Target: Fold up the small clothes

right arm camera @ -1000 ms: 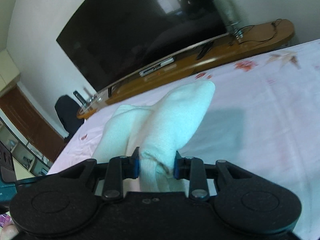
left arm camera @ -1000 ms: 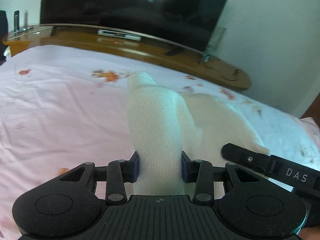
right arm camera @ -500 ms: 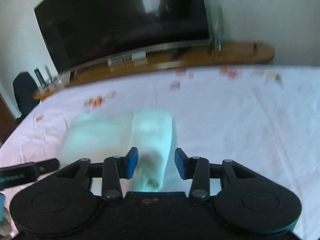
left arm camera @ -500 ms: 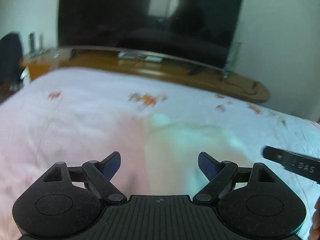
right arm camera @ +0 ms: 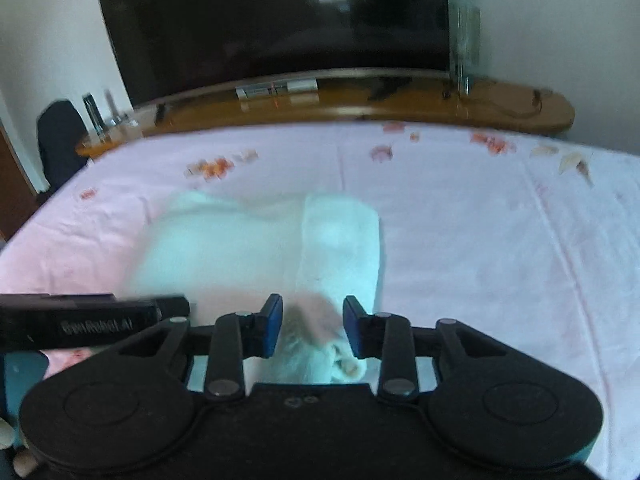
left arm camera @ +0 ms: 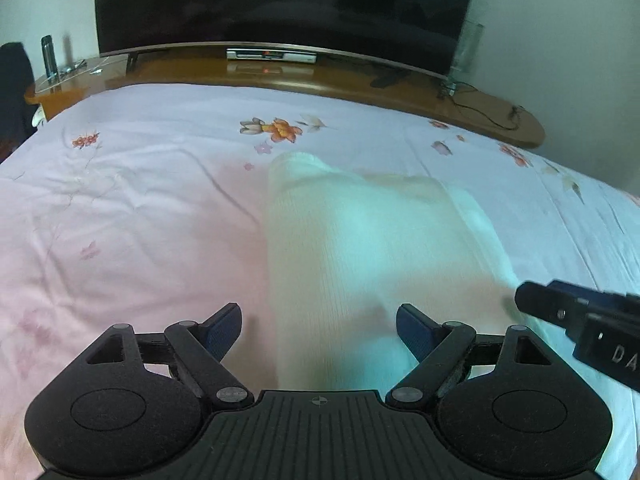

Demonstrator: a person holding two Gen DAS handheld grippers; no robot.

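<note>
Two white socks lie side by side on the pink flowered bedsheet [left arm camera: 120,208]. In the left wrist view the nearer sock [left arm camera: 352,248] runs away from my left gripper [left arm camera: 319,330], whose jaws stand wide apart on either side of its near end without touching it. In the right wrist view the other sock [right arm camera: 340,240] lies flat with its cuff end between the blue pads of my right gripper [right arm camera: 313,330]. Those jaws are closing, and I see no pad pressing on the cloth. The first sock [right arm camera: 208,248] lies to its left, blurred.
A long wooden TV bench [left arm camera: 180,68] runs along the far edge of the bed, with a large dark television [left arm camera: 280,0] on it. The right gripper's finger [left arm camera: 580,320] reaches in at the right of the left wrist view. A dark chair [right arm camera: 60,136] stands at the far left.
Both grippers were shut on lifted socks. The left jaws have opened wide and the right jaws have parted. Both socks now lie flat on the sheet, and the views have levelled out.
</note>
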